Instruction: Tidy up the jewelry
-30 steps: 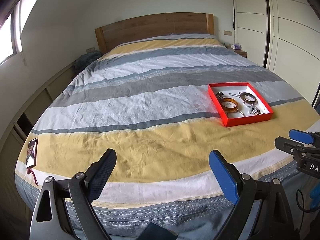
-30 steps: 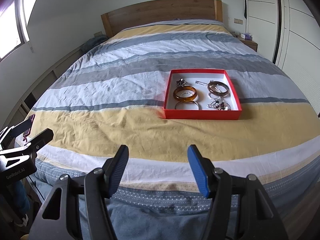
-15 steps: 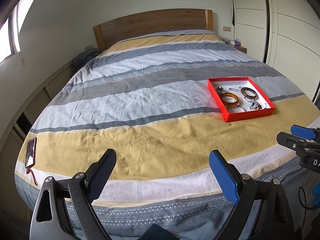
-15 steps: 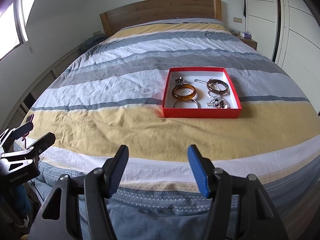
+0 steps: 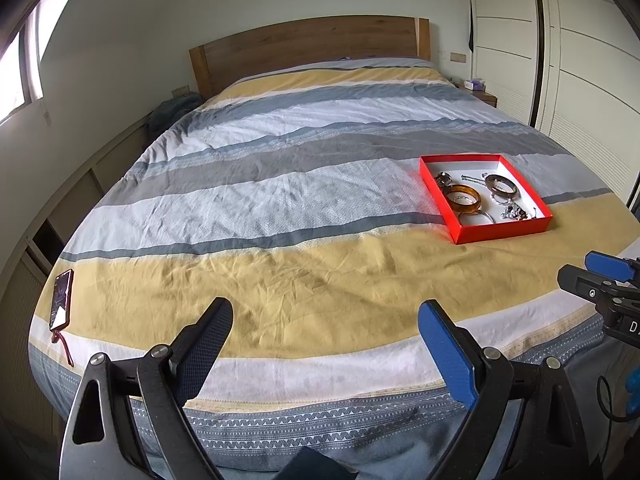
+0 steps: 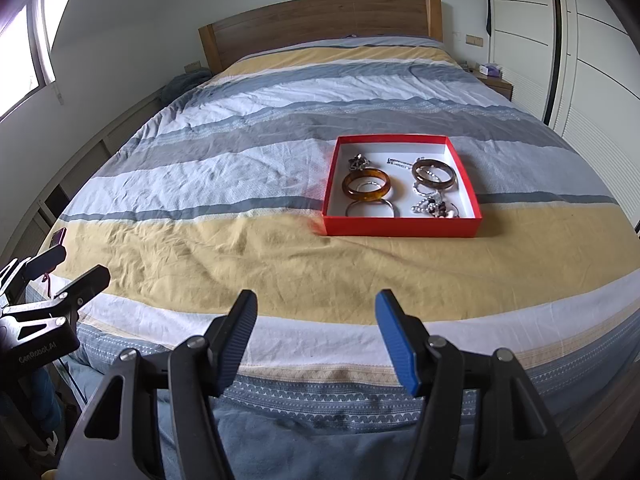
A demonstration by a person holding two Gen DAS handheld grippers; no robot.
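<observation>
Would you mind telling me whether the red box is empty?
Not empty: the red box holds an amber bangle, a brown bangle and smaller pieces.

One red tray [image 6: 400,227] is sitting on one bed [image 6: 248,264]; it is holding two thick bangles, amber [image 6: 366,185] and brown [image 6: 434,173], one thin silver bangle [image 6: 371,209], plus tangled small pieces, uncountable. One phone [image 5: 61,300] is lying alongside.

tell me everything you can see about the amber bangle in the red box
The amber bangle is a thick, glossy, translucent orange-brown ring, like resin or glass. It lies flat on the white floor of the red box, in the left half, near the middle. A thin silver bangle sits just in front of it, apparently touching, and a silvery ornament lies behind it. Neither gripper is near it.
</observation>
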